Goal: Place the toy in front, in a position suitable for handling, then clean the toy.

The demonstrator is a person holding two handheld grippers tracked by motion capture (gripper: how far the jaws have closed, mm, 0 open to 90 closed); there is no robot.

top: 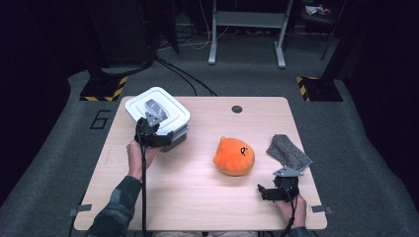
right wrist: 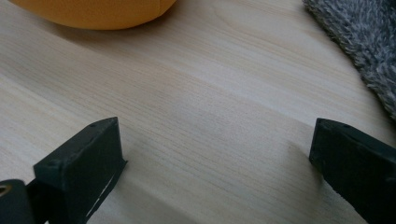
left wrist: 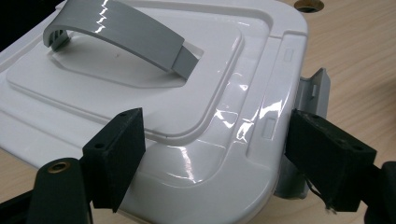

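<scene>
A white box (top: 157, 111) with a glossy lid (left wrist: 196, 84) and a grey handle (left wrist: 121, 35) stands at the table's far left. My left gripper (top: 159, 132) is at the box's near corner. In the left gripper view, the left gripper (left wrist: 215, 135) is open. One jaw hangs over the lid, and the other stands beside a grey latch (left wrist: 314, 91) on the box's side. My right gripper (top: 265, 192) rests low at the front right. In its own view the right gripper (right wrist: 215, 140) is open, with bare wood between its jaws.
An orange plush toy (top: 234, 156) lies in the middle of the wooden table (top: 197, 197), just beyond my right gripper's jaws as the plush toy (right wrist: 93, 11). A grey fuzzy cloth (top: 288, 151) lies at the right edge; this cloth (right wrist: 359, 37) is right of my jaws.
</scene>
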